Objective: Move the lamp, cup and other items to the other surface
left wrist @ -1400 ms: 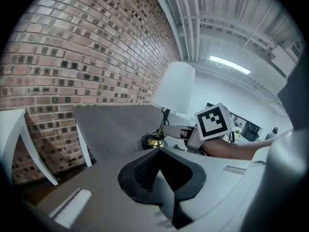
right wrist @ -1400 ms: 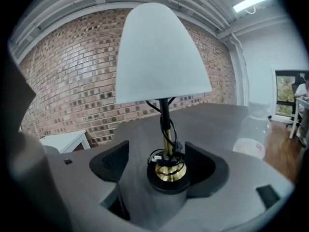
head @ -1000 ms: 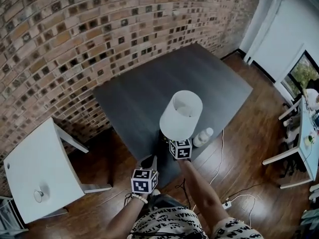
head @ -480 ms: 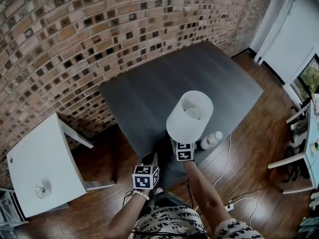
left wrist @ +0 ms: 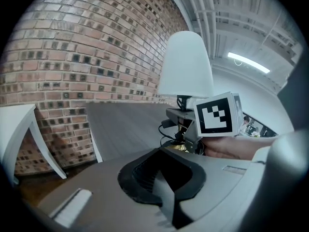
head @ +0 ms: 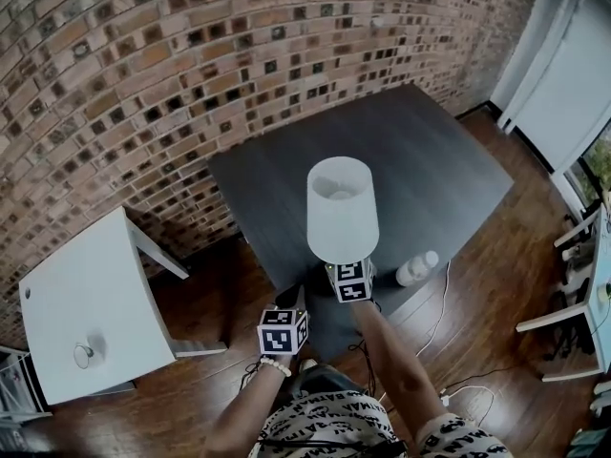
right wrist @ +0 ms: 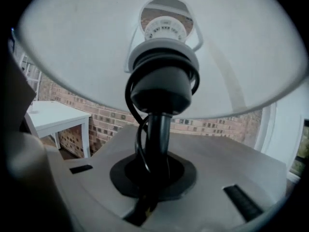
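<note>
Right gripper [right wrist: 153,175] first: its jaws have just been closing and now pinch the lamp's thin black stem [right wrist: 158,129], with the black cord [right wrist: 137,144] coiling down beside it into the same gap. Firm hold, no daylight either side of that stem. Above it, the bulb socket and the white shade [right wrist: 72,47] fill the whole top of the right gripper view.

Over to the left gripper [left wrist: 163,178]: jaws together, nothing between them. Its view looks across at the lamp [left wrist: 186,66] standing upright right of centre, with the right gripper's marker cube [left wrist: 217,114] low against it and a hand behind.

From the head view, the lamp sits dead centre of the frame, shade up, over the near edge of the dark table [head: 420,151]. The left gripper hangs below and left of it, apart from the lamp. A small white thing [head: 417,268] stands at that table's near edge, just right of the lamp; what it is, I can't tell. A white table [head: 67,294] waits at lower left with one small object [head: 84,354] on it. Brick wall [head: 143,65] across the top, wooden floor [head: 496,294] lower right.
</note>
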